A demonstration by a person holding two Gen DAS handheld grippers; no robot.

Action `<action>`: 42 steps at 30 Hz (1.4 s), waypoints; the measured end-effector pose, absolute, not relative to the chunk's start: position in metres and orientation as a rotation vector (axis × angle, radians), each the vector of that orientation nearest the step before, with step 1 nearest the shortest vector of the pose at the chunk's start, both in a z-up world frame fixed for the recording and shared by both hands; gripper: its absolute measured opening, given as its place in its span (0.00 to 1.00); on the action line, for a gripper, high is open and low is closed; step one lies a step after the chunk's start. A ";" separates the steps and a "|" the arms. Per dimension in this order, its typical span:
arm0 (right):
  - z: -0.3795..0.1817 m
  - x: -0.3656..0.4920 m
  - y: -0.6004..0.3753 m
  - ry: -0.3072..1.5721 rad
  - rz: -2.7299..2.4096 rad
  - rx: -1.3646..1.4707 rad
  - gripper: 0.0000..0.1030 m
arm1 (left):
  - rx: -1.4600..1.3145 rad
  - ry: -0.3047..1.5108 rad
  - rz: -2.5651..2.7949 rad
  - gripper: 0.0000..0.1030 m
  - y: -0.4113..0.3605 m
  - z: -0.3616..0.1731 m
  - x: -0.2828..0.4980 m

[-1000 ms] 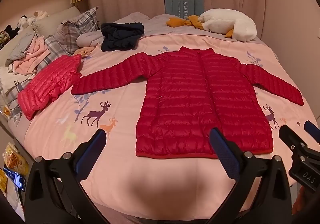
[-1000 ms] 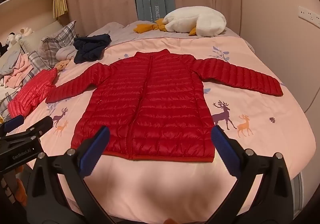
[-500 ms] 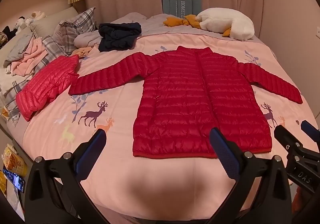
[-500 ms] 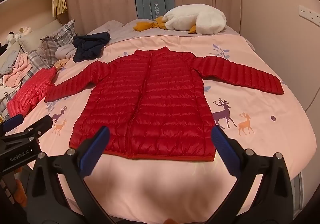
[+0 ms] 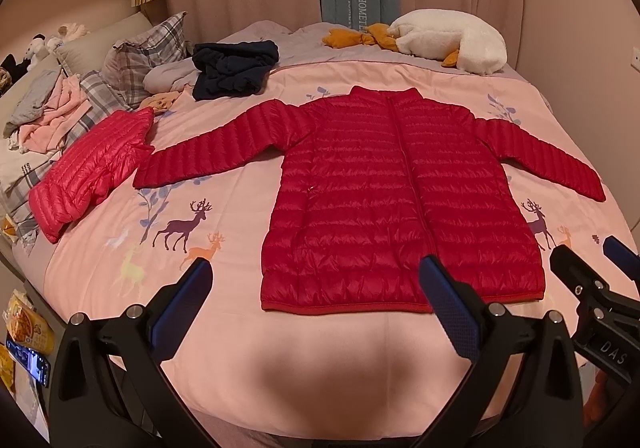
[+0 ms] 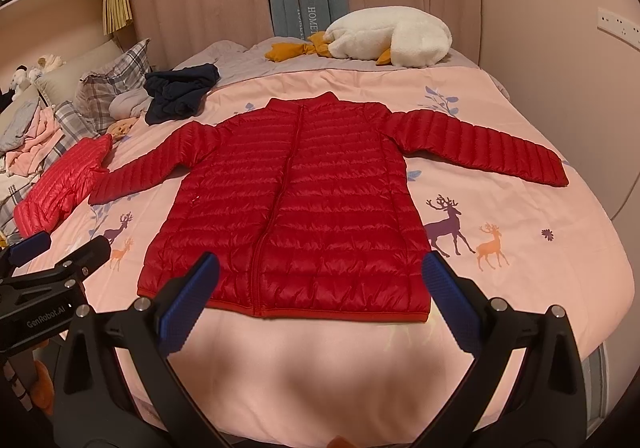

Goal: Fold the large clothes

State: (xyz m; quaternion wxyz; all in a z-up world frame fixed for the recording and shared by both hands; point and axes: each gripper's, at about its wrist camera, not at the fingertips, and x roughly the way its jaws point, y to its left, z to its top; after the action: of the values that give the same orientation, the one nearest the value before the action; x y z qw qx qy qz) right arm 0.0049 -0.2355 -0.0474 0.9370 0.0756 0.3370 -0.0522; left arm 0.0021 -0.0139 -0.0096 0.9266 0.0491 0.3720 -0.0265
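A big red puffy jacket [image 5: 400, 192] lies flat on the pink bed cover [image 5: 224, 232], zipped up, with both sleeves spread out. The left gripper [image 5: 316, 296] and right gripper [image 6: 320, 288] hang over the near edge, jaws wide apart, holding nothing. A smaller pink jacket [image 5: 88, 164] almost touches the left sleeve. A dark blue pile [image 5: 234, 68] and a white goose toy [image 5: 448, 40] sit farther back.

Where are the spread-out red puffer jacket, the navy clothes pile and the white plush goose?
red puffer jacket [image 5: 384, 200], left wrist view, middle of the chest beside the zipper.
navy clothes pile [image 5: 234, 68], left wrist view, centre of the heap.
white plush goose [image 6: 394, 34], right wrist view, middle of its white body.
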 end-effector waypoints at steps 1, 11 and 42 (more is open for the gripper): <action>-0.048 0.005 -0.235 0.688 -0.107 0.154 0.98 | 0.101 0.765 -0.056 0.99 -0.014 -0.010 0.002; -0.050 0.004 -0.236 0.688 -0.106 0.157 0.98 | 0.107 0.769 -0.063 0.99 -0.017 -0.012 0.002; -0.049 0.005 -0.236 0.686 -0.105 0.155 0.98 | 0.115 0.771 -0.067 0.99 -0.022 -0.013 0.003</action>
State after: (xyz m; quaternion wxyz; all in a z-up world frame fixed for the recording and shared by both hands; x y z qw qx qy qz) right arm 0.0046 -0.2356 -0.0486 0.9374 0.0760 0.3360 -0.0515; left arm 0.0031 -0.0224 -0.0131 0.9244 0.0561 0.3760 -0.0328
